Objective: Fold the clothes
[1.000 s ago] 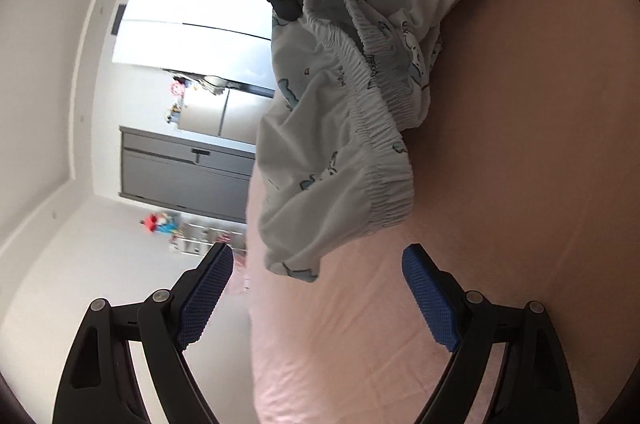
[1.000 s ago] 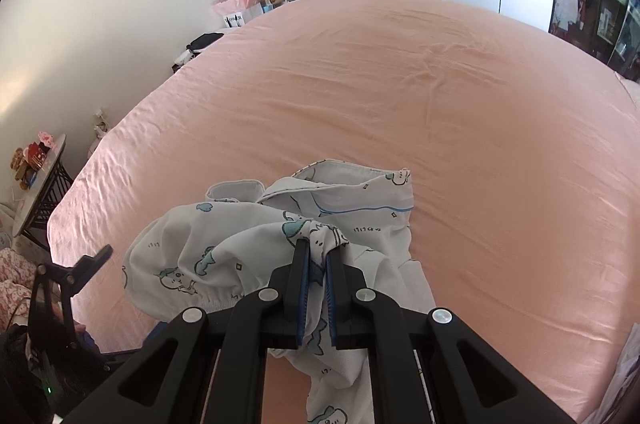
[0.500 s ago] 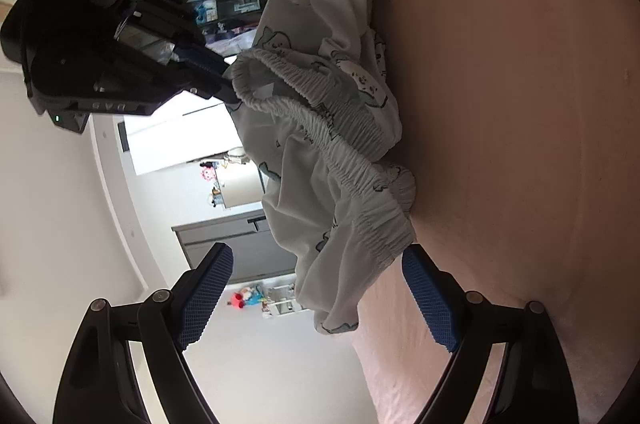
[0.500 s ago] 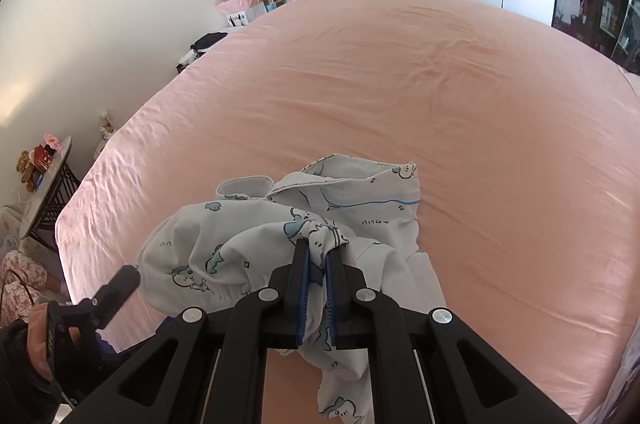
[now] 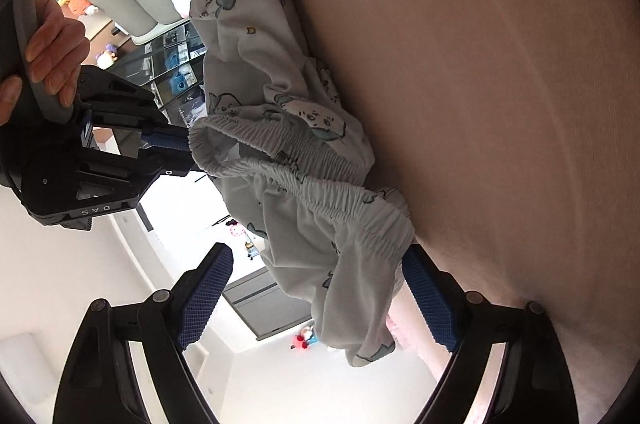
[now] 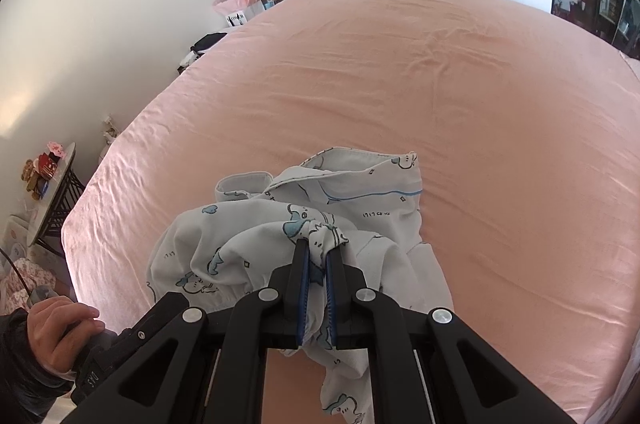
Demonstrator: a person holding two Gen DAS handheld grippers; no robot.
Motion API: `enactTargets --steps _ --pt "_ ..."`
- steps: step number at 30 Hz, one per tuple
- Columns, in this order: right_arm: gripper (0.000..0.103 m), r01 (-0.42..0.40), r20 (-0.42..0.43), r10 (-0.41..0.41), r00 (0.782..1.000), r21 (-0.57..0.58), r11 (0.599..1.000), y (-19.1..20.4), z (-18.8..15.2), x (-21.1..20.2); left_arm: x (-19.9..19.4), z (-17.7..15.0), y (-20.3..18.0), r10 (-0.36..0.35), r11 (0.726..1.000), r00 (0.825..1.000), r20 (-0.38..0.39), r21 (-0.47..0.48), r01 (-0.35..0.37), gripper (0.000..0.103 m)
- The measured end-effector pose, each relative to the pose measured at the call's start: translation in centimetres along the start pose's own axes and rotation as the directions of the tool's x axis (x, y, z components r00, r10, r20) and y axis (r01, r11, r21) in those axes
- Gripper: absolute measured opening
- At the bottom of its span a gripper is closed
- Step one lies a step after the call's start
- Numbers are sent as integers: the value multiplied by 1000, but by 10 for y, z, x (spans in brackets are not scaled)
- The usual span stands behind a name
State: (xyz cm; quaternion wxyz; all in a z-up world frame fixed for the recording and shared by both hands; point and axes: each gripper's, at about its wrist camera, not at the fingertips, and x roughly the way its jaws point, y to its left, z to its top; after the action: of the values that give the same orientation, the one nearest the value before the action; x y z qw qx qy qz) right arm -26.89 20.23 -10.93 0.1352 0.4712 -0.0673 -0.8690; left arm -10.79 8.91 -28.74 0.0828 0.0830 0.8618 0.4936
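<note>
1. your right gripper (image 6: 317, 260) is clamped on the pyjama trousers' (image 6: 320, 208) waistband, lifting it so the elastic opens.
2. your left gripper (image 5: 316, 296) stands wide apart around the hanging waistband, touching nothing.
3. the trousers trail onto the bed (image 6: 460, 96) near its near edge.

My left tongs (image 5: 316, 298) gape wide around the trousers' (image 5: 320, 192) gathered waistband, pads clear of it. My right tongs (image 5: 182, 144) pinch that waistband above the pink bed (image 5: 500, 84).
</note>
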Motion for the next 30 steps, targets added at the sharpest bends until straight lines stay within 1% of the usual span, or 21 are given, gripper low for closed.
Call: enactTargets --steps 5,7,9,11,12,13,14,16,18,19,20,21,23,26,27,29,30 --pt "5 -1 13 1 1000 3 1000 -1 1 -3 12 -12 -16 -11 1000 999 44 -2 11 87" --pt "5 -3 18 3 1000 4 1000 -1 2 -4 14 -12 -17 -43 999 997 59 -13 44 86" --pt "5 -7 19 7 1000 2 1000 -1 4 -6 16 -14 -16 -95 995 992 81 -19 97 79" --pt "5 -9 21 9 1000 -2 1000 -1 4 -8 15 -15 -13 -130 991 985 117 -10 132 65" --pt "5 -10 23 10 1000 -4 1000 -1 4 -9 14 -16 -16 -145 989 979 140 4 146 62" --pt "5 -11 23 11 1000 -4 1000 -1 4 -10 14 -18 -17 -160 987 974 158 16 160 52" --pt "5 -12 23 12 1000 -4 1000 -1 4 -10 15 -20 -19 -174 985 970 169 21 173 40" --pt "5 -13 21 13 1000 -4 1000 -2 4 -11 15 -23 -21 -201 980 960 194 26 199 28" --pt "5 -16 17 16 1000 -2 1000 -3 3 -11 14 -25 -19 -222 974 949 222 2 227 24" --pt "5 -18 15 18 1000 0 1000 -3 3 -10 15 -25 -15 -239 968 943 233 -18 250 20" --pt "5 -20 14 20 1000 3 1000 -4 2 -10 16 -24 -9 -254 962 937 241 -38 271 19" --pt "5 -23 12 23 1000 6 1000 -4 1 -9 16 -22 -3 -261 958 933 247 -56 282 18" --pt "5 -29 10 29 1000 12 1000 -5 0 -8 21 -20 23 -269 951 929 254 -85 299 16" --pt "5 -31 11 31 999 10 999 -6 -2 -10 26 -22 39 -294 930 920 261 -146 338 16" --pt "5 -32 12 32 999 9 999 -6 -3 -10 27 -21 44 -317 913 911 265 -175 369 16" --pt "6 -28 9 28 1000 8 1000 -9 -6 -10 29 -19 57 -371 861 883 287 -249 443 16" --pt "6 -20 6 20 1000 12 1000 -10 -9 -10 30 -19 64 -380 840 876 296 -287 461 16"
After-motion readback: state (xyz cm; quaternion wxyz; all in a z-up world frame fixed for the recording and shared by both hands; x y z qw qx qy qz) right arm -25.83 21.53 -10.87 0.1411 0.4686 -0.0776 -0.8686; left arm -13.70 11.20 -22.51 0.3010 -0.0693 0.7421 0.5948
